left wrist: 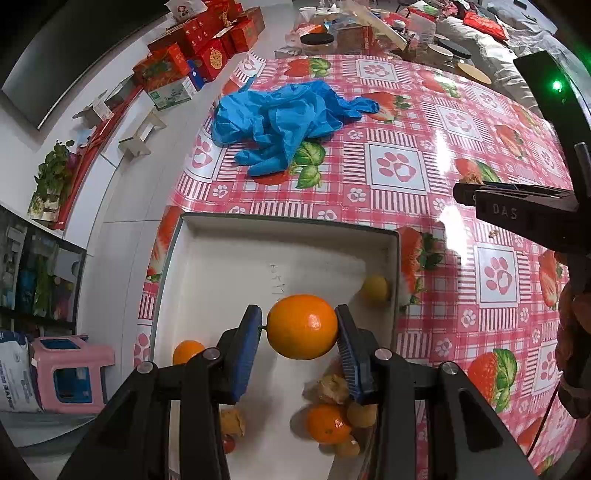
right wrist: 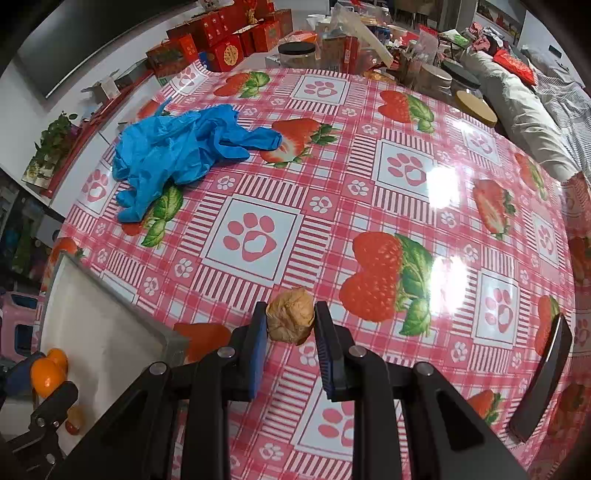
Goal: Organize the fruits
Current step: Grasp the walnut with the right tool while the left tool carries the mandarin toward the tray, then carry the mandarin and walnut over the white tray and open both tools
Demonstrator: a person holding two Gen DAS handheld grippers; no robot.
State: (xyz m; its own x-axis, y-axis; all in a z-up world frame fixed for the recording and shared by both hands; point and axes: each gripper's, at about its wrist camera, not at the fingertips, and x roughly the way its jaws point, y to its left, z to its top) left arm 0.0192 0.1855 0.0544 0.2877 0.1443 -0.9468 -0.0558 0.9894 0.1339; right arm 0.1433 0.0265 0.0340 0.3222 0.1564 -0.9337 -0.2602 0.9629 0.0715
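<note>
My left gripper [left wrist: 300, 326] is shut on an orange [left wrist: 302, 326] and holds it above the white tray [left wrist: 221, 258]. The tray holds a yellow fruit [left wrist: 375, 289] in its far right corner, two smaller oranges [left wrist: 187, 350] [left wrist: 327, 422] and several papery husked fruits [left wrist: 334, 387]. My right gripper [right wrist: 290, 317] is shut on a tan husked fruit [right wrist: 290, 315] over the tablecloth, right of the tray [right wrist: 107, 332]. The orange in the left gripper also shows in the right wrist view [right wrist: 46, 374].
Crumpled blue gloves [left wrist: 284, 118] lie on the strawberry-pattern tablecloth [left wrist: 424, 122] beyond the tray. Jars, boxes and clutter [left wrist: 351, 33] line the far table edge. A pink stool [left wrist: 70, 373] stands on the floor at left. A dark flat object [right wrist: 543, 376] lies at right.
</note>
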